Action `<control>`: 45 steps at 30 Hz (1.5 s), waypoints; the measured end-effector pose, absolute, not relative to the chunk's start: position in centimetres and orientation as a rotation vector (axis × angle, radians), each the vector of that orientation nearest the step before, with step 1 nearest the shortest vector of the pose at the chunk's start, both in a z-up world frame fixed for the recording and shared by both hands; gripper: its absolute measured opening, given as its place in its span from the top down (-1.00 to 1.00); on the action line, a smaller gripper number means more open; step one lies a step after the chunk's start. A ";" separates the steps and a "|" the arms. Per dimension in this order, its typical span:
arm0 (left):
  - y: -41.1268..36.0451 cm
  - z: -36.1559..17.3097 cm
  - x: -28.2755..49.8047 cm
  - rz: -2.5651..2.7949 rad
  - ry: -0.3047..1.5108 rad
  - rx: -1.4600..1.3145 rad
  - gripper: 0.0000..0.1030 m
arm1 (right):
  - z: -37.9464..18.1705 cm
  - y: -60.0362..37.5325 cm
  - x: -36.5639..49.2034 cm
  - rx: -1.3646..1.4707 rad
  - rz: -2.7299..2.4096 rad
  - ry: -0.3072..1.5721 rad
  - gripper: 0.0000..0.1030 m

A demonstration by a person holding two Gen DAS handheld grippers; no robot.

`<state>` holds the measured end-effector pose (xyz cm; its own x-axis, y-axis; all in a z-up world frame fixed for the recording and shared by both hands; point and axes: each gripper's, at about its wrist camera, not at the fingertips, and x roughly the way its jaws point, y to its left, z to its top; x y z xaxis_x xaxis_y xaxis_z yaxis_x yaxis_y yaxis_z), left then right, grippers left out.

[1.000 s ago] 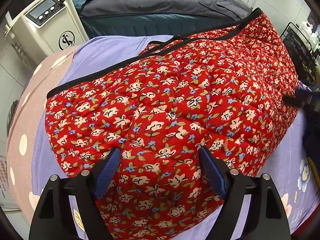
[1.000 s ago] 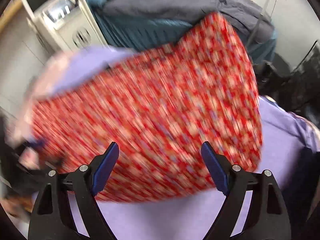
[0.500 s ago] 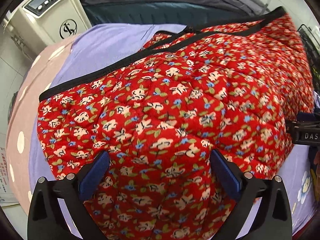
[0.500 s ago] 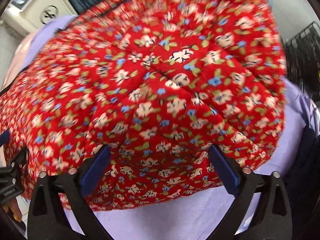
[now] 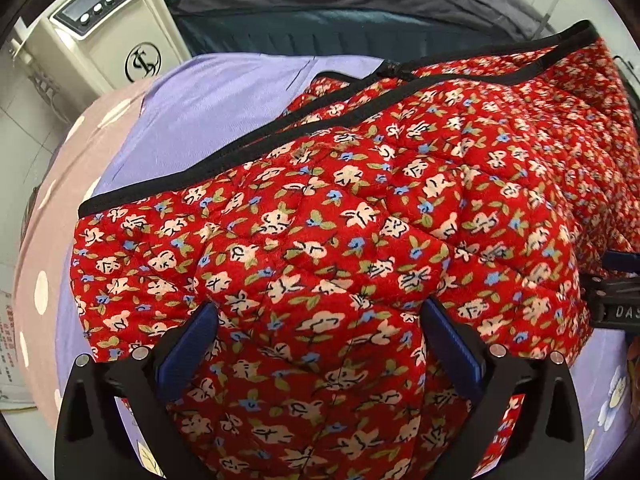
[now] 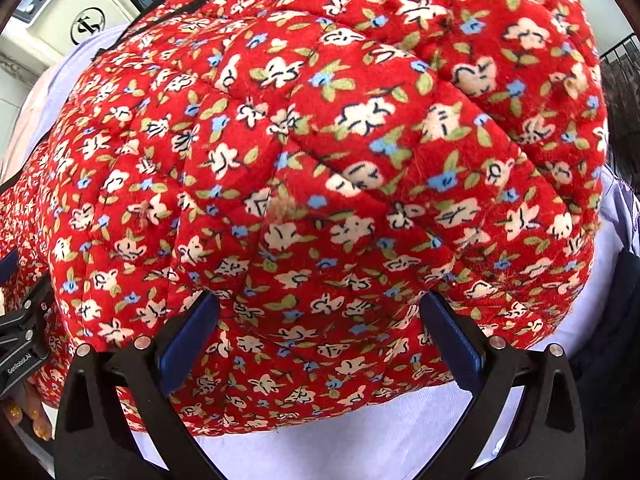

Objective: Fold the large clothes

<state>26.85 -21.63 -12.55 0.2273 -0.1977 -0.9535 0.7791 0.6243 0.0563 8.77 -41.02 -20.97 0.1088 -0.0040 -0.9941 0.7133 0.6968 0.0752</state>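
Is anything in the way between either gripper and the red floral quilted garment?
Nothing visible. The left gripper and right gripper both stand open directly over the red floral quilted garment, fabric bulging between their fingers.

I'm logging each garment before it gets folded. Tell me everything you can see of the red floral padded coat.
The red floral padded coat is thick, quilted and plush-looking, printed with cream flowers, blue buds and green leaves. Black binding edges its opening, with a zipper running along it. It lies in a puffy mound, layers doubled over, on the lilac bedsheet. The left hand-held gripper and right hand-held gripper are both open right over it; whether their pads touch the fabric is unclear.
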 end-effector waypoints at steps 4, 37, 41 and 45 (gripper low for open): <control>-19.8 -11.3 26.0 -0.763 1.098 0.573 -0.91 | -20.4 -39.2 7.0 0.635 -0.585 1.349 -0.92; -11.1 -5.5 15.1 -0.734 1.047 0.629 -0.88 | -13.3 -22.8 -10.3 0.436 -0.561 1.288 -0.91; -11.9 -4.4 14.1 -0.733 0.995 0.696 -0.88 | -10.5 -22.2 -10.6 0.407 -0.624 1.258 -0.91; -12.5 -2.7 13.9 -0.731 1.002 0.697 -0.88 | -7.7 -22.8 -10.4 0.462 -0.611 1.235 -0.91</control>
